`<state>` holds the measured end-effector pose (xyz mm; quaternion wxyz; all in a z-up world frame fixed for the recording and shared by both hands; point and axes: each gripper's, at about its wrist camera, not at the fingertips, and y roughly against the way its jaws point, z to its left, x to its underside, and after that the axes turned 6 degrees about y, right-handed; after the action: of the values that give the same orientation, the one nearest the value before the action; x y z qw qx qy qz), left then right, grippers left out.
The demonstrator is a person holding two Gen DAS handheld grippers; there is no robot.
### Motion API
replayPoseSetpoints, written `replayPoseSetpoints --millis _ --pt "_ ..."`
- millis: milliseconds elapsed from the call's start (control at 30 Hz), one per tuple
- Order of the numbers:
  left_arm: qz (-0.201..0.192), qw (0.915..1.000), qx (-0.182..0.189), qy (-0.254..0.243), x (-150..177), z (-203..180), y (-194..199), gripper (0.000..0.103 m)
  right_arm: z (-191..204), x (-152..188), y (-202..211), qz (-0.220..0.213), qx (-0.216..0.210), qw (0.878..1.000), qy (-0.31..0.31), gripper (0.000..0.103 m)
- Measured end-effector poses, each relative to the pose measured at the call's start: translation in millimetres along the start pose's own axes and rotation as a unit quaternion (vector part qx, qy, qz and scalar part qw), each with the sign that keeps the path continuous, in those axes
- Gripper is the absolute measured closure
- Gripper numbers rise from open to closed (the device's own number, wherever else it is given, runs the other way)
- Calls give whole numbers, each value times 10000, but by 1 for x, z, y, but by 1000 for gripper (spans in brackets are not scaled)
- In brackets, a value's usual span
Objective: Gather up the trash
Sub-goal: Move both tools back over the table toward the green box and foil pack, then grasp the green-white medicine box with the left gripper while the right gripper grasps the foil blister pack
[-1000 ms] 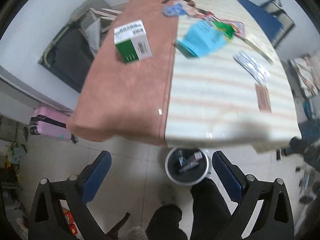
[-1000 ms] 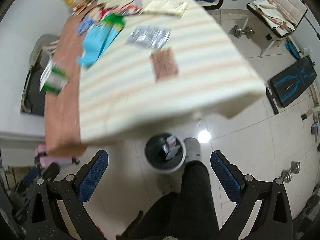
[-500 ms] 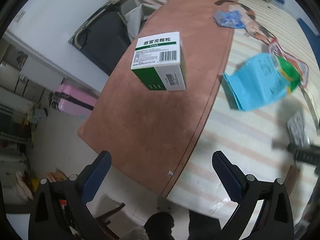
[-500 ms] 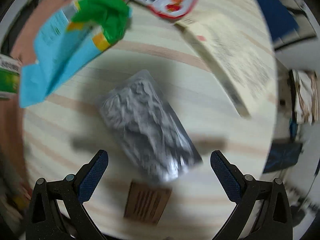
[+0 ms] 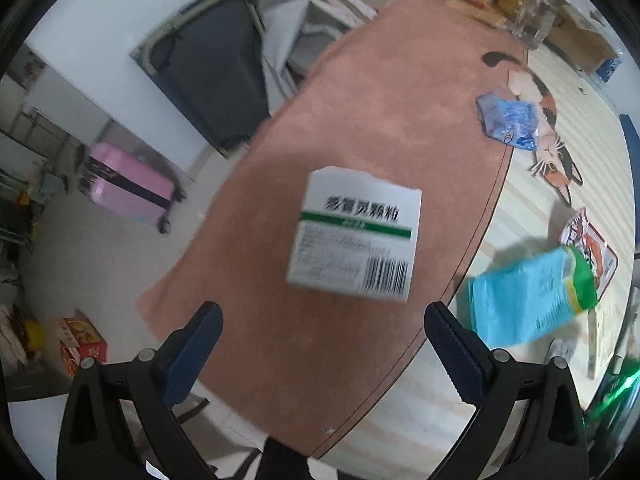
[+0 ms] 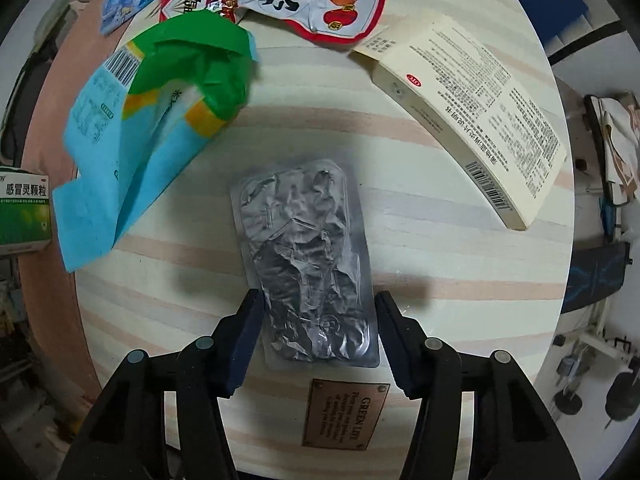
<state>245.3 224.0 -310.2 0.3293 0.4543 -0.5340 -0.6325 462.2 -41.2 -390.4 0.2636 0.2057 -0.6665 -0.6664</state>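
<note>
right gripper (image 6: 318, 308) jaws closing astride silver blister pack (image 6: 306, 256) (contact unclear).

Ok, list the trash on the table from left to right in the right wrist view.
Green and white box → blue and green bag → crumpled silver packet → long cream box.

White-green box (image 5: 354, 236) on pink cloth (image 5: 360, 128), beyond open tongs (image 5: 320, 344)

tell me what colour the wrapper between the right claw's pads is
Silver-grey, crinkled foil wrapper, lying on the striped cloth. It shows best in the right wrist view.
</note>
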Motion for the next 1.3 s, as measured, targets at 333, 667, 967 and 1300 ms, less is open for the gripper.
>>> replayPoseSetpoints --millis 333,667,967,1300 --pt "190 9989 -172 -398 -14 -21 -39 24 14 18 0 -257 60 9996 55 46" --pt "-313 9954 34 -907 37 -30 13 25 0 46 23 -650 -274 9973 -213 88" --pt "-341 9935 314 -1039 74 -26 37 26 2 71 57 -991 -722 9919 -319 98" --pt "-415 9932 516 -953 98 -15 58 27 5 96 71 -1145 -948 9886 -222 98"
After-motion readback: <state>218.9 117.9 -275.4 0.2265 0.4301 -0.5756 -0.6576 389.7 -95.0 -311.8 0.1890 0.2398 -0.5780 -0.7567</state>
